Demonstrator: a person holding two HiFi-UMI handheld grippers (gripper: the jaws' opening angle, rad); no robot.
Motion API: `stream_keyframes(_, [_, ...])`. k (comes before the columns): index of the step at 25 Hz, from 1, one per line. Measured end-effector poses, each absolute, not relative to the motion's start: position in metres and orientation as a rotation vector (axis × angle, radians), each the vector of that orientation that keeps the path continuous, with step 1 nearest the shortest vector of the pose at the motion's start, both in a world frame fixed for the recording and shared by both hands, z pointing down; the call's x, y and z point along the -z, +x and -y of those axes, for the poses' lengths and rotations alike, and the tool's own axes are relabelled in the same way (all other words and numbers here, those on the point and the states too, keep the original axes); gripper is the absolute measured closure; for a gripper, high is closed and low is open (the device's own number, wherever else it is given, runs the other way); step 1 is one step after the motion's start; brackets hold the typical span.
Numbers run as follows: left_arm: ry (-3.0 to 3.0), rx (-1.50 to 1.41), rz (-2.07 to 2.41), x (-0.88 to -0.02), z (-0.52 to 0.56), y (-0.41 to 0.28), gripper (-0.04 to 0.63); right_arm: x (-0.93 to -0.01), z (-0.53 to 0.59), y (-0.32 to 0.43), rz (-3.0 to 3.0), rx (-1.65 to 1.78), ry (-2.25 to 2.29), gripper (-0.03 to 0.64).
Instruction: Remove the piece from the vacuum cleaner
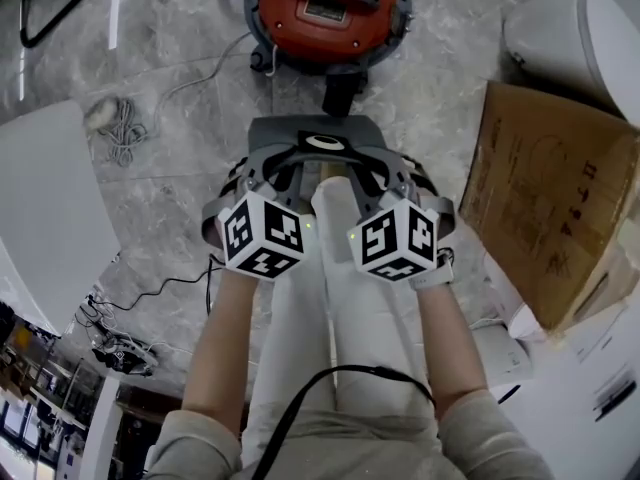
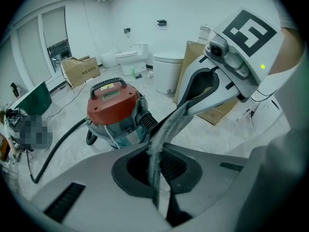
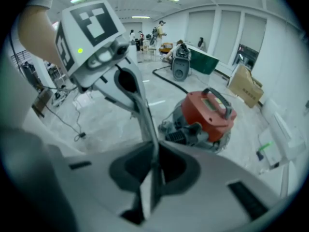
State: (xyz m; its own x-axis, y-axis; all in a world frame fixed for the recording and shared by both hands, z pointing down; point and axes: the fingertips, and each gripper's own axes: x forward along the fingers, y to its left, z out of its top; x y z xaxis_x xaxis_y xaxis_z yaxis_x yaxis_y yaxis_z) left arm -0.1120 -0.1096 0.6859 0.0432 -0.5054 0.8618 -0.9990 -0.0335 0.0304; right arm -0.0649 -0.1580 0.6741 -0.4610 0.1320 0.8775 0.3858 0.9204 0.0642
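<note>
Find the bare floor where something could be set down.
Bare floor lies between the vacuum cleaner and the cardboard sheet, and between the coiled cord and the grey piece. Crowded: cables lower left.

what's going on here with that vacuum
A person holds a gripper in each hand. The left gripper and right gripper are both closed at the oval opening of a gray piece, holding it just in front of the red vacuum cleaner on the floor. Whether it's fully detached isn't clear.
</note>
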Motion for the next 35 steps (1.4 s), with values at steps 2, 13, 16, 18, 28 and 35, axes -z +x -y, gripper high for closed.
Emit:
stream_keyframes(2, [1.628,-0.899,1.557,-0.676,0.108,-0.113,0.561,-0.664,0.156,-0.065,2.054,0.311,-0.364,0.58])
stream_keyframes(13, [1.65,-0.875,1.59,-0.601,0.094,-0.108,0.561,-0.589,0.139,-0.059,2.105,0.26,-0.349,0.58])
stream_keyframes(16, [1.665,-0.843,1.601,-0.578,0.092,-0.104,0.561,-0.566,0.136,-0.055,2.117,0.241,-0.347,0.58])
stream_keyframes(18, [1.683,-0.825,1.604,-0.563,0.092,-0.104,0.561,-0.552,0.135,-0.054,2.128,0.225,-0.347,0.58])
stream_keyframes(28, [1.746,-0.851,1.607,-0.49,0.087,-0.096,0.561,-0.476,0.125,-0.043,2.155,0.188,-0.345,0.58])
stream_keyframes(35, [1.766,-0.834,1.641,-0.445,0.086,-0.098,0.561,-0.429,0.126,-0.048,2.179,0.198,-0.362,0.58])
